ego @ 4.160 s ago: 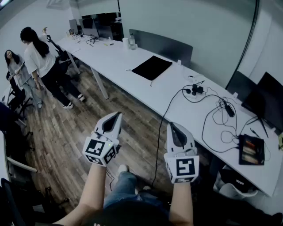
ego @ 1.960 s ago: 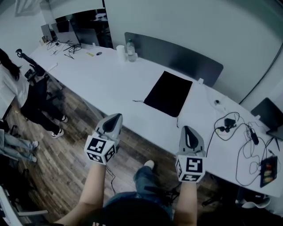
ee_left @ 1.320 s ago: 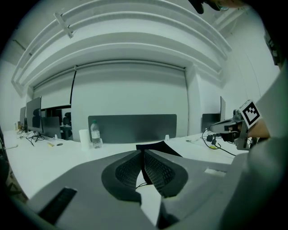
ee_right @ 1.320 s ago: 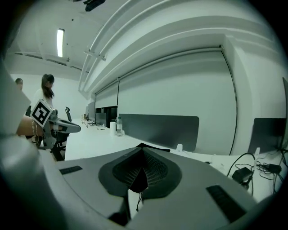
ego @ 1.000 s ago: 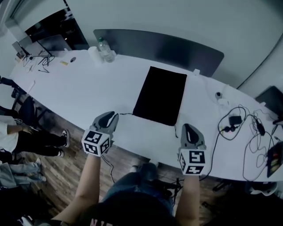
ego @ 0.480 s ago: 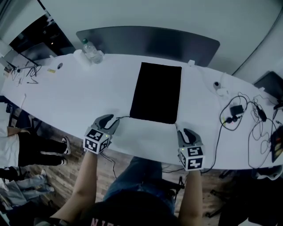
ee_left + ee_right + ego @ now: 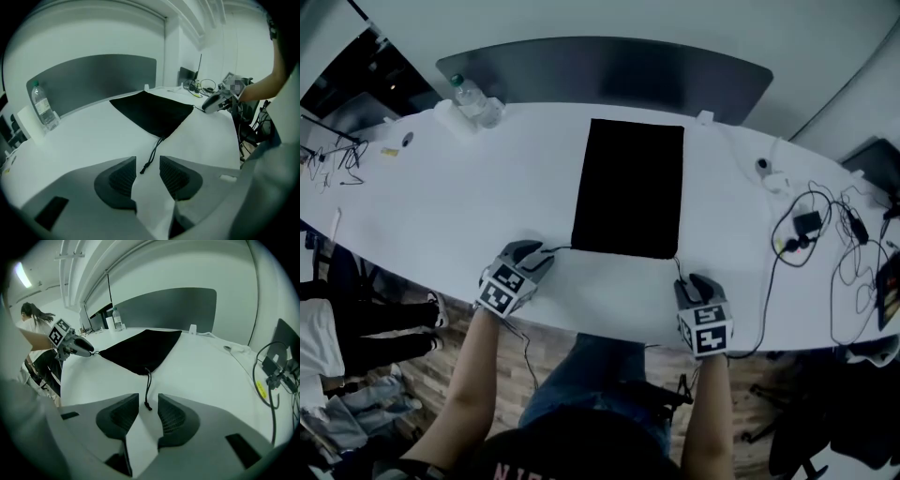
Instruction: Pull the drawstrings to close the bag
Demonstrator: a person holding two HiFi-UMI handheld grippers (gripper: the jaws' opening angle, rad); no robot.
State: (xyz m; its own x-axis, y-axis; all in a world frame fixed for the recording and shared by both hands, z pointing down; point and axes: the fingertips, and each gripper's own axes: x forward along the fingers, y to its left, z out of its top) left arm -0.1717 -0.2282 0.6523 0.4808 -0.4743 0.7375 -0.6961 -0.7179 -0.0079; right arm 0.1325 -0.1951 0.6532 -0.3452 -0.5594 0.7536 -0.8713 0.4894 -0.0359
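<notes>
You hold both tools low at the near edge of the white table (image 7: 469, 187), one at each near corner of the bag. Your left gripper (image 7: 147, 165) has its jaws opening, with a clear gap between the ribbed pads. The knotted end of the left drawstring (image 7: 151, 157) lies on the tabletop in that gap, and neither pad presses on it. Your right gripper (image 7: 148, 401) is opening too, its pads spread. The tip of the right drawstring (image 7: 147, 390) rests loose between them, and nothing is pinched.

Just beyond the jaws, each cord runs back to a near corner of the black bag (image 7: 628, 187). The bag lies flat on the table with its long side pointing away from you and its corded edge nearest you. It sits between your two grippers and a little farther out.

Past the bag, a water bottle (image 7: 469, 94) stands near the far left of the table. A dark grey partition (image 7: 609, 70) runs along the far edge. Off to your right, black cables (image 7: 811, 230) sprawl over the tabletop. In the right gripper view, a person (image 7: 33, 322) in a white top stands beyond the table's left end.
</notes>
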